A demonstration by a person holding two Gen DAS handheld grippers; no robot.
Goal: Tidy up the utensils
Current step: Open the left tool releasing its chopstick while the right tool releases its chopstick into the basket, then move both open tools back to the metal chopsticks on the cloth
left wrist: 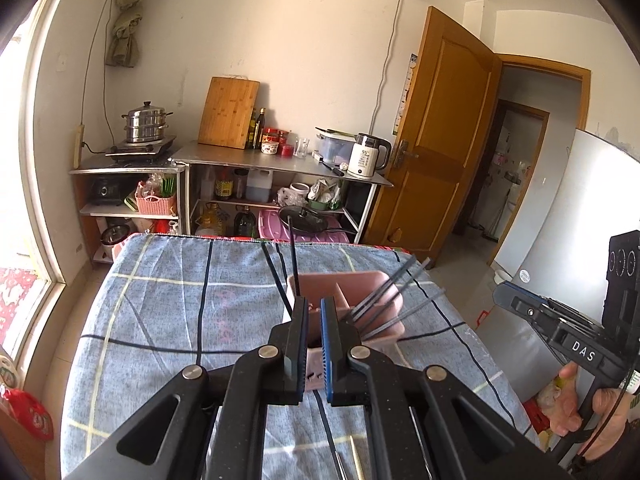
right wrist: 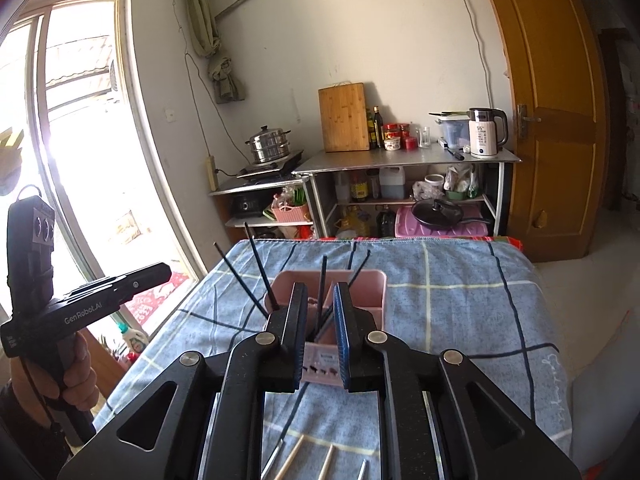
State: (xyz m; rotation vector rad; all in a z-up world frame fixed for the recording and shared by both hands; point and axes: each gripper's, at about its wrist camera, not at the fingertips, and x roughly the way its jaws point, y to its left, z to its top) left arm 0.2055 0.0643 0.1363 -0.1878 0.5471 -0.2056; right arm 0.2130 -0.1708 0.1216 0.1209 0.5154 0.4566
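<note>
Here, a pink utensil caddy (left wrist: 344, 304) holding dark chopsticks (left wrist: 384, 300) sits mid-counter on a blue plaid cloth (left wrist: 160, 300). The left claw (left wrist: 314, 308) is closed and empty; the right claw (right wrist: 320, 300) is slightly parted, gripping nothing. Loose chopsticks (right wrist: 296, 456) near the counter's front edge could roll off if a low claw nudges them.

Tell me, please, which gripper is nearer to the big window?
Left. The left gripper is on the side of the window; the right gripper is beside it on the far side, toward the wooden door.
</note>
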